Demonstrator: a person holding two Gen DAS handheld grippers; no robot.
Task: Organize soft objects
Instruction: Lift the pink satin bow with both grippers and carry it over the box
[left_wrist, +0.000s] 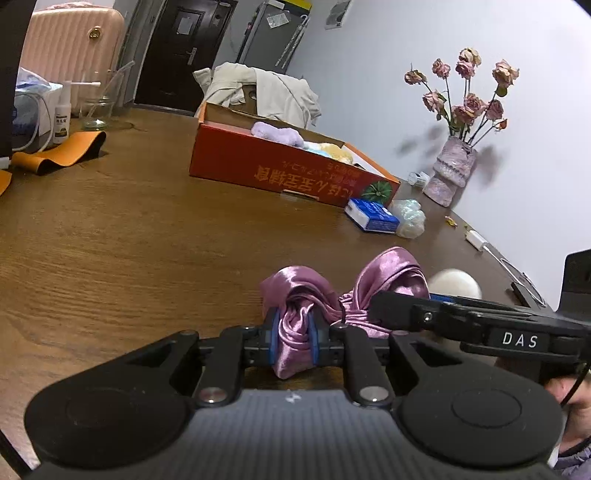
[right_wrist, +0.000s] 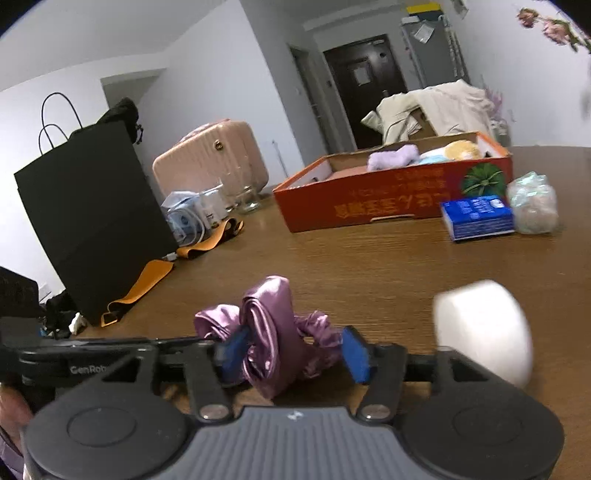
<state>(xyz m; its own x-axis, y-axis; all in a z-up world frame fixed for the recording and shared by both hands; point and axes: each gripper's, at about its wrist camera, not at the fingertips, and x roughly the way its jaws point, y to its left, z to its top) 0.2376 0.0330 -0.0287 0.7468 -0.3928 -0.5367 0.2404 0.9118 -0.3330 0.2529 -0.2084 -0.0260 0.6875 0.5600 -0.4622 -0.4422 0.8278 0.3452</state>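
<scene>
The left gripper (left_wrist: 293, 341) pinches the purple satin cloth (left_wrist: 295, 306) to carry it; the right gripper (right_wrist: 293, 350) stands spread around its other end, likely releasing; the red box (left_wrist: 280, 166) waits beyond.

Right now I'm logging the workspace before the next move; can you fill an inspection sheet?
Surface: wooden table, bare in the middle.
Job's things: purple satin cloth; orange box holding soft items.
Clutter: blue packet, white ball, black bag.
Grippers: left gripper shut on the cloth; right gripper open around it.
Cables: white cable at table edge.
Surroundings: dried flowers, pink suitcase.
</scene>
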